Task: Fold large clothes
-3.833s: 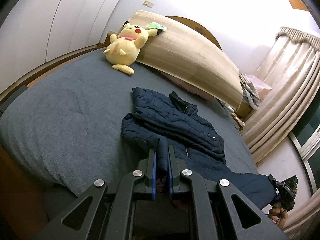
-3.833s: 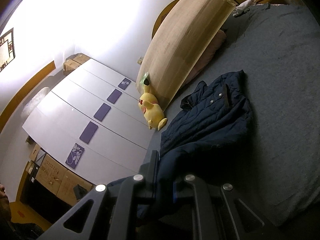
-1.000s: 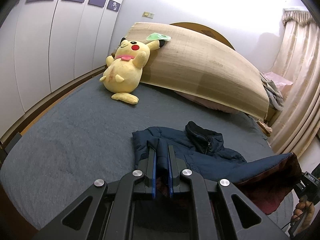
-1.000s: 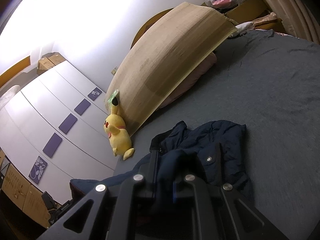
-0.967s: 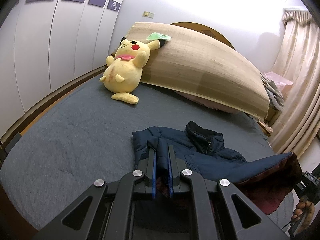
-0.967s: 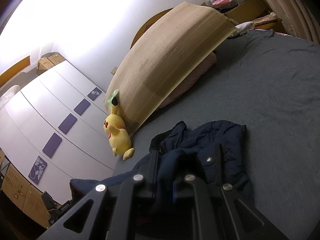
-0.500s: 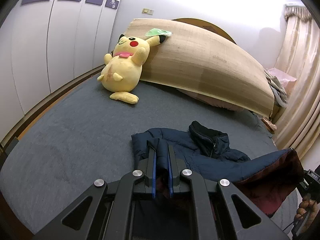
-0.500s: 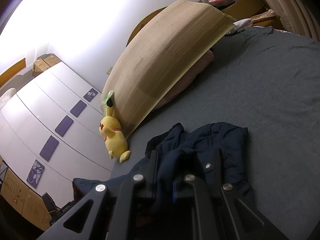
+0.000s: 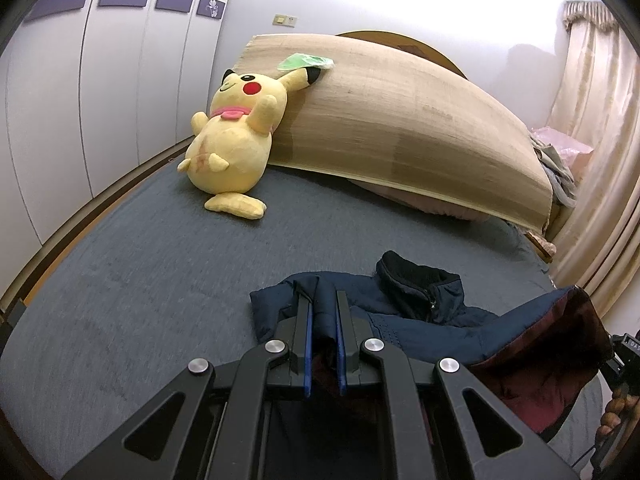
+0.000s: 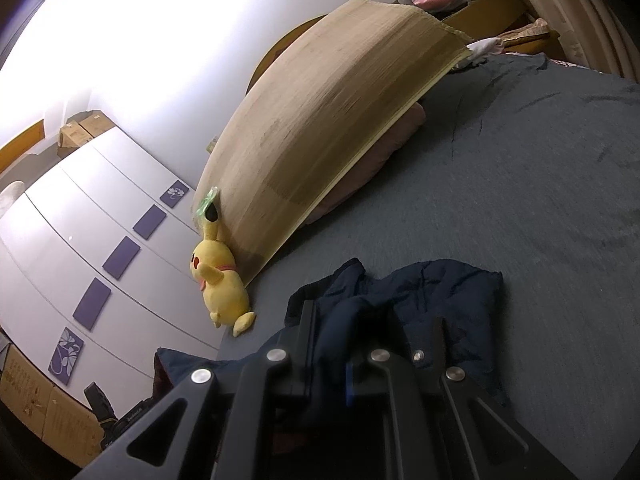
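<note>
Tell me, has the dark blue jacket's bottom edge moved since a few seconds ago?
Yes. The left gripper has carried the jacket hem up the bed, toward the yellow plush toy.

Dim room w/ blown-out glare on wall (image 10: 132,32); heavy fisheye warp, dark vignette at corners; slight blur.

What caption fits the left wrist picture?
Left gripper clamps a navy jacket on a grey bed, yellow plush toy behind.

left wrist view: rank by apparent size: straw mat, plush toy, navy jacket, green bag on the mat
1. straw mat
2. navy jacket, though it lies nearest the camera and the left gripper hides part of it
3. plush toy
4. green bag
</note>
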{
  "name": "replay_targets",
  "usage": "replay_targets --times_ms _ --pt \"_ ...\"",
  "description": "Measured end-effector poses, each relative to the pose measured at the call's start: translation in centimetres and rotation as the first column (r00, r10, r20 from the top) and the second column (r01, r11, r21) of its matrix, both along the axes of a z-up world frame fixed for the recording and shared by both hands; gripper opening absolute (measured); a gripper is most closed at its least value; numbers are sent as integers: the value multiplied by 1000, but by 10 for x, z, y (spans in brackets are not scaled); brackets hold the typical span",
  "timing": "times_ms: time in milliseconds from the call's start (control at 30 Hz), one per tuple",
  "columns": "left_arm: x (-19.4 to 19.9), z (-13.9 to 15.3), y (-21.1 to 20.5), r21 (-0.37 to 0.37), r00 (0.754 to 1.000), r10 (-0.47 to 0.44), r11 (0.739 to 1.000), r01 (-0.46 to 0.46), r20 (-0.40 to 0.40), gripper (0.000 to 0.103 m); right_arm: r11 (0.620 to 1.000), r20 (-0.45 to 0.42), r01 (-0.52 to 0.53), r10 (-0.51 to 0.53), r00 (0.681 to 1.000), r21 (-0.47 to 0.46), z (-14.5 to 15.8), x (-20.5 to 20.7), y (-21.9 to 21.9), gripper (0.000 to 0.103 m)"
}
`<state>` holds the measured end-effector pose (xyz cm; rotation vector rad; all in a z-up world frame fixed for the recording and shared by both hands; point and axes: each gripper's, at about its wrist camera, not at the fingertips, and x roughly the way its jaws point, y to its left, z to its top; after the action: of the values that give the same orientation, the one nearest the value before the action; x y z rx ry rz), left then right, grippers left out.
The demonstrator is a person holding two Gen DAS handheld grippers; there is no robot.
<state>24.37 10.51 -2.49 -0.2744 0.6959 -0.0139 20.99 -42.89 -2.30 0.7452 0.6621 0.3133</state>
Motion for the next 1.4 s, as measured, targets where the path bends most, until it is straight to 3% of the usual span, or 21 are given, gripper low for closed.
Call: replay_targets --times_ms 767,1400 --pt "40 -12 -6 27 999 -19 999 20 -30 10 999 -51 32 -32 998 -5 -14 37 1 11" --pt "64 -37 -11 73 996 -25 997 31 -81 10 975 -66 50 -65 996 -216 -19 53 26 11"
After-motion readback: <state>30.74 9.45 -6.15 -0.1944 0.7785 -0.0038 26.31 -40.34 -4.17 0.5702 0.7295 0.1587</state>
